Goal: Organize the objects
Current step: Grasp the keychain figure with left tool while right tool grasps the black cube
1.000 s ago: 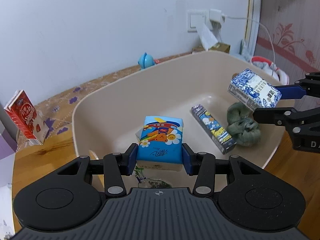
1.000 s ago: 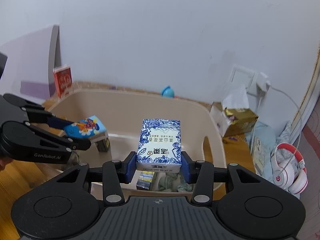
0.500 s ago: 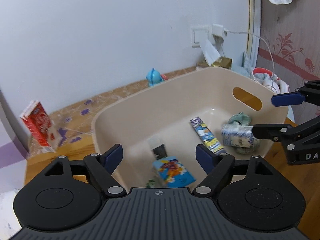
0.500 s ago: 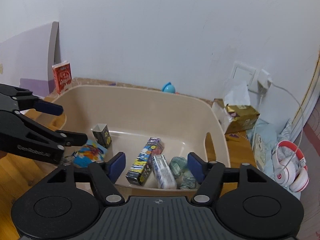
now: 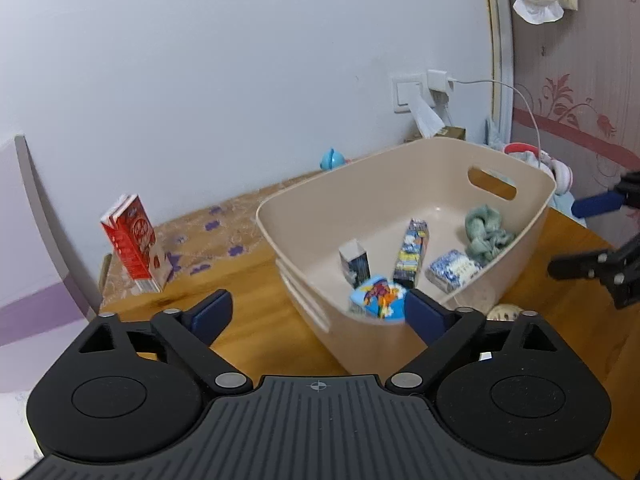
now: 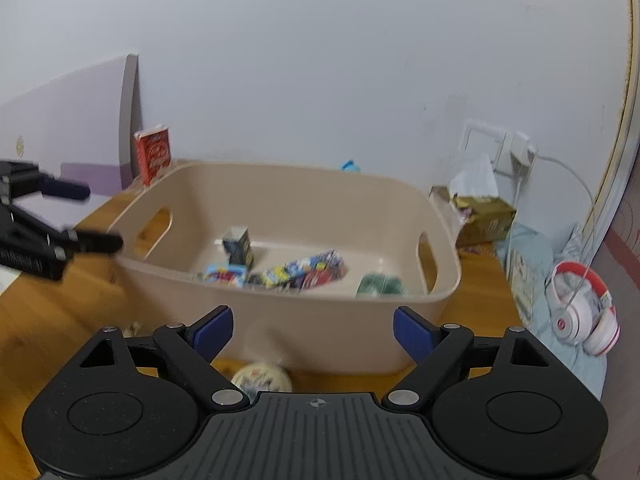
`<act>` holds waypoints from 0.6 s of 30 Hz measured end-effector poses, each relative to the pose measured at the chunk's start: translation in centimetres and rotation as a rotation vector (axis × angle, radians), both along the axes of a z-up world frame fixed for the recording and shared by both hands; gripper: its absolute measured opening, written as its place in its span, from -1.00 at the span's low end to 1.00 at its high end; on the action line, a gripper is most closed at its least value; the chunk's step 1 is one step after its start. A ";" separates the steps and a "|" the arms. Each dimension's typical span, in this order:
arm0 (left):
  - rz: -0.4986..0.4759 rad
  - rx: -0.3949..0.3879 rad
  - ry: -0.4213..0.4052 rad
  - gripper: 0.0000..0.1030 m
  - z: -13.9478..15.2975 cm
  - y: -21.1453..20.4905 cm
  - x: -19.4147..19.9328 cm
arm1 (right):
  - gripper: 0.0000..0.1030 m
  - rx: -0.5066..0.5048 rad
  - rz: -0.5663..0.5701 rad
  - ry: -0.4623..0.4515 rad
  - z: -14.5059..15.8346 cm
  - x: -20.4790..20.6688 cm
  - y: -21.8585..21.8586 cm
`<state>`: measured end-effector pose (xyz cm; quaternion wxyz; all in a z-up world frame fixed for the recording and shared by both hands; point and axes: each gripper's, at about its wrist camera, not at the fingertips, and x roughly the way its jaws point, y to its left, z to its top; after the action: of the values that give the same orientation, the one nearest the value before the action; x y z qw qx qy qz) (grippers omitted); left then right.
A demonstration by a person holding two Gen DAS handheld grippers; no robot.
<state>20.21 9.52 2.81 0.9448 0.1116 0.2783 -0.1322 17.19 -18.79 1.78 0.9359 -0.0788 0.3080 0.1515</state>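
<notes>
Five things lying loose in the beige tub: cartoon pack nearest, small dark box upright, long box leaning, blue-white pack, green cloth far right. Gathered there, likely for tidying. Left gripper and right gripper both spread wide, holding nothing, near side of tub. Round packet and red carton outside, probably next.

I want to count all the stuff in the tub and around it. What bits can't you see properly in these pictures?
- Right wrist view: the packs inside the beige tub are motion-blurred; the blue-and-white pack is hidden behind the near wall.
- Round patterned thing in front of the tub: half covered by the right gripper body.
- Left wrist view: cartoon tissue pack is blurred, its edge behind a fingertip.
- Blue toy: partly hidden by the tub rim.
</notes>
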 end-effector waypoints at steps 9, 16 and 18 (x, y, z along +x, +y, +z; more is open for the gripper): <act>-0.026 0.025 0.083 0.85 -2.8 1.7 -0.9 | 0.74 0.015 0.019 0.097 -4.1 -1.7 0.7; -0.107 0.018 0.186 0.85 -6.9 1.7 0.6 | 0.73 0.028 0.041 0.176 -7.1 -2.0 1.7; -0.134 0.010 0.205 0.85 -7.9 1.6 0.9 | 0.73 0.033 0.049 0.189 -7.7 -2.0 2.1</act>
<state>21.13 11.10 -5.09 0.8999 0.1208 0.3660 -0.2043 15.24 -16.73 -5.90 0.8999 -0.0564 0.3905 0.1859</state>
